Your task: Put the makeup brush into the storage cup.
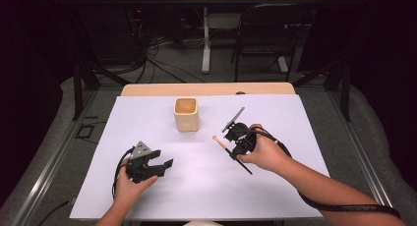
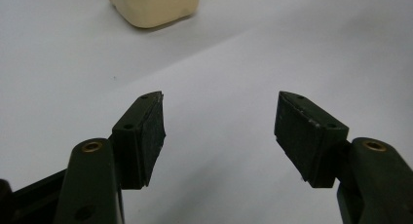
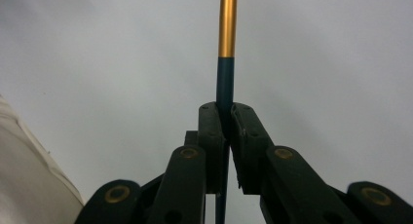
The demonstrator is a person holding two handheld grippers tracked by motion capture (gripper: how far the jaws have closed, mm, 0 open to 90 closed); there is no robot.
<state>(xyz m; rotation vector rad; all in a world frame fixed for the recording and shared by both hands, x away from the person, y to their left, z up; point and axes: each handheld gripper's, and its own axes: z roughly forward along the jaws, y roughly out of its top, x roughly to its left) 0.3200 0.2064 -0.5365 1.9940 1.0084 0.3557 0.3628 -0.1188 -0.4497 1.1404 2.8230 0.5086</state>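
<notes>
right gripper [image 1: 235,143] fingers are clamped on the brush [image 3: 227,48], left gripper [image 1: 164,167] gapes empty, cup [image 1: 186,114] looks unfilled so I'd guess early days

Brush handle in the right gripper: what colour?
Dark teal brush handle below a gold ferrule, clearest in the right gripper view.

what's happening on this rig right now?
A person works two handheld grippers over a white-covered table. The right gripper is shut on a thin brush with a dark handle and gold ferrule. The left gripper is open with nothing between its jaws, low over the sheet. A cream square cup stands farther back, apart from both.
</notes>
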